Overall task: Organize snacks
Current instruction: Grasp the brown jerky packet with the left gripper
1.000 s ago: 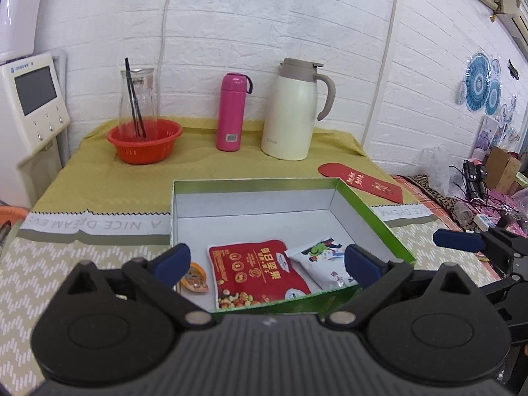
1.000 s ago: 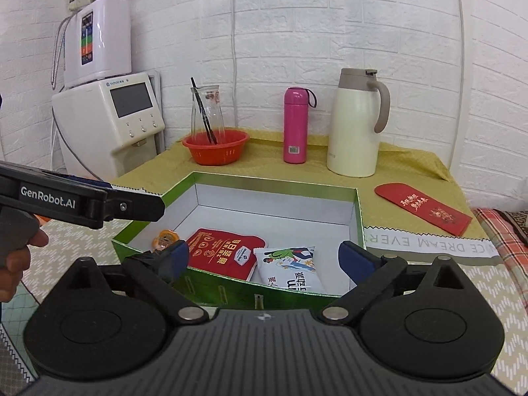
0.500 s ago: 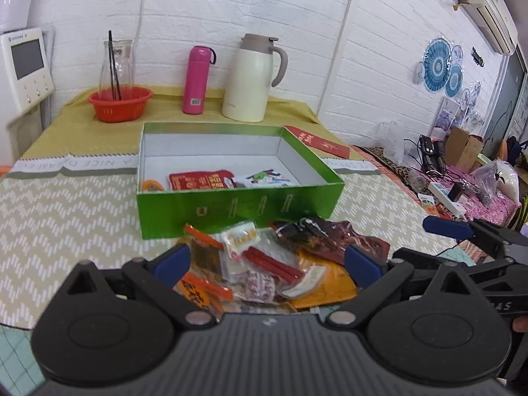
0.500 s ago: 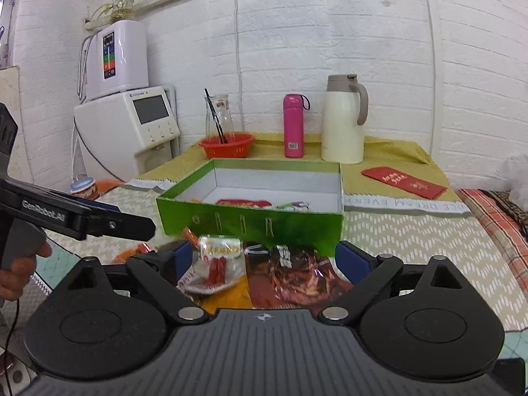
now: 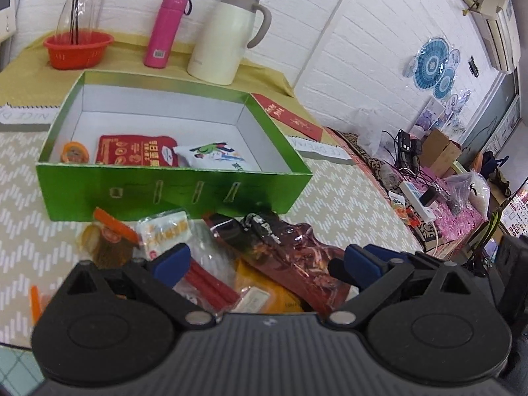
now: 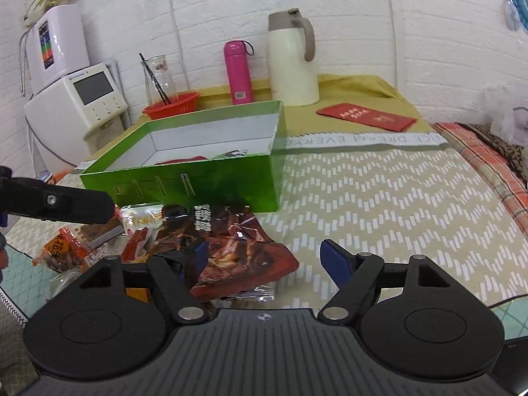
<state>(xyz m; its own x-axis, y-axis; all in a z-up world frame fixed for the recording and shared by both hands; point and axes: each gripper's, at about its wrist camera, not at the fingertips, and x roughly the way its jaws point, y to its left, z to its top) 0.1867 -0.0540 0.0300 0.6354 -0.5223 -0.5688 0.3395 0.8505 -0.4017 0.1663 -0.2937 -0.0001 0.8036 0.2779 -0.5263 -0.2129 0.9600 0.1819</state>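
Observation:
A green box with a white inside holds a red snack bag, a white snack bag and a small orange pack. A pile of loose snacks lies in front of it, with a dark red foil bag on top and a pack of red sticks. My left gripper is open low over the pile. My right gripper is open, its left finger over the dark red bag's right end.
A cream thermos jug, a pink bottle and a red basket with a glass jar stand behind the box. A red envelope lies at the right. A white appliance stands left of the table.
Both grippers have pulled back from over the box and dropped toward the snack pile in front of it. The right gripper has shifted right and tilted.

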